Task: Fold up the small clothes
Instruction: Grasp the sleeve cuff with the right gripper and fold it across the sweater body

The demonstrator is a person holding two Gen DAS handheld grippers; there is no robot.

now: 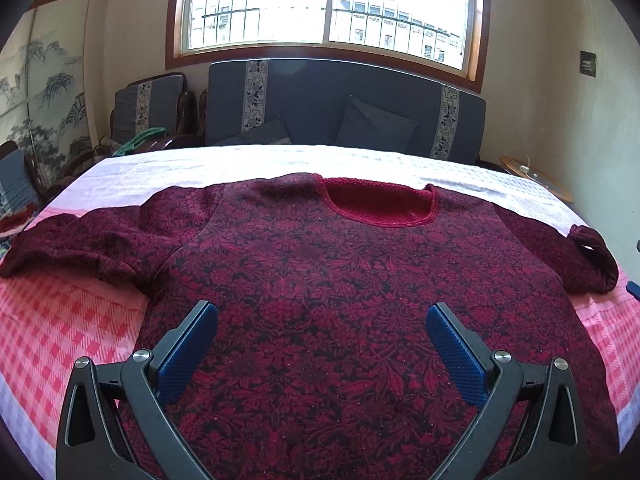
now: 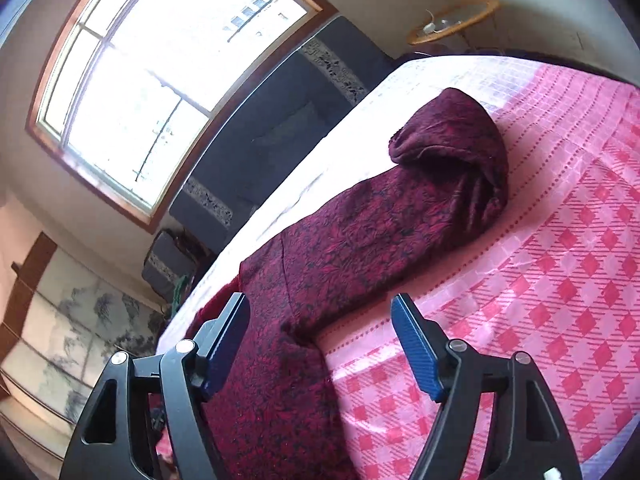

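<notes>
The sweater (image 1: 344, 280) lay spread flat on the cloth (image 1: 72, 320) covering the desk, neckline toward the sofa (image 1: 304, 100) behind it under the window (image 1: 328, 4), one sleeve (image 2: 420, 208) stretched to each side

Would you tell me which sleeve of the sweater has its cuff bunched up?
The right sleeve: its cuff is crumpled, while the left sleeve lies flatter.

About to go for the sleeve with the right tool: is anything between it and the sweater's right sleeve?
Nothing visible. The right tool is open right over the sweater, and the sleeve runs away from it across the pink checked bedspread with nothing lying on it.
</notes>
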